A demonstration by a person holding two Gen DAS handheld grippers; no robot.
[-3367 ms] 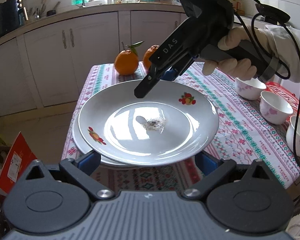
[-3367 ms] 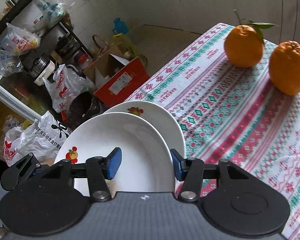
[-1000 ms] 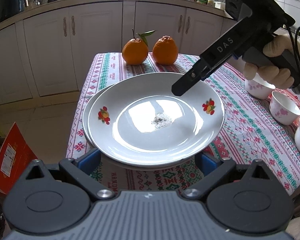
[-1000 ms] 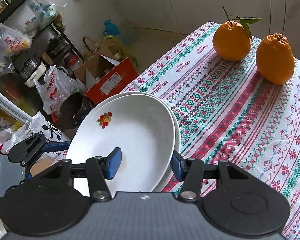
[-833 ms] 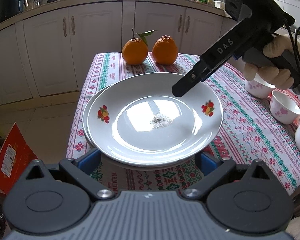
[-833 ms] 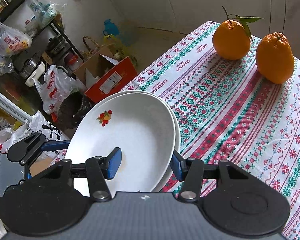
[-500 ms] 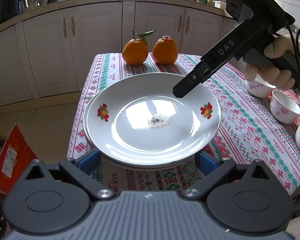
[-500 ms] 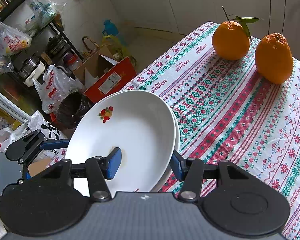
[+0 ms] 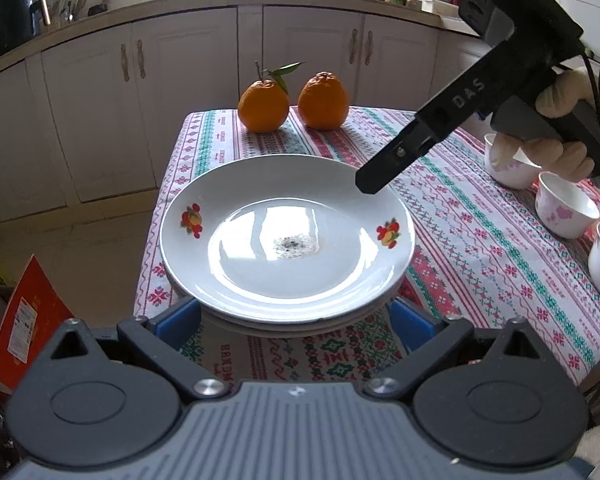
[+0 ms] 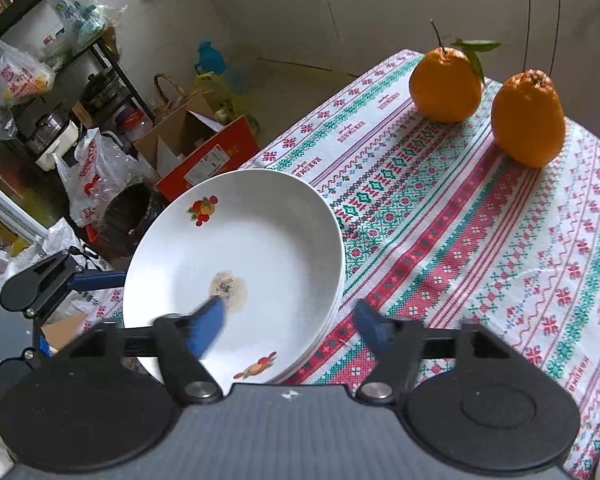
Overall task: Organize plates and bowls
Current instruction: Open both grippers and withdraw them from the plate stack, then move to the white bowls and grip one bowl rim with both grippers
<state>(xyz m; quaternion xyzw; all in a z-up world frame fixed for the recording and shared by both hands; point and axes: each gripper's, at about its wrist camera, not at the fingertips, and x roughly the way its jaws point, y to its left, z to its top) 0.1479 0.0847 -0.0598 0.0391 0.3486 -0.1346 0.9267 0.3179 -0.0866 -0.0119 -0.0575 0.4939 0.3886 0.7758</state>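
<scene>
Plates sit in a neat pile near the corner of the table [image 9: 480, 240], so they take up less room. The top plate [image 9: 288, 236] rests flat on the plate underneath [image 9: 300, 326], and only a thin edge of that lower one shows. The top plate has little fruit pictures on its rim and a small dirty spot in the middle.

My left gripper [image 9: 294, 322] is spread wide, one blue pad on each side of the pile's near edge, not squeezing anything. I think I hold it there to steady the pile or to be ready to grab it.

My right gripper [image 10: 290, 326] is also spread apart. It hangs over the far side of the pile, one finger above the plate and one out past its rim. It holds nothing.

Two oranges [image 9: 264, 106] stand at the far end of the tablecloth, well away from the pile. Three small flowered bowls [image 9: 566, 210] wait on my right side. I think they need stacking next.
</scene>
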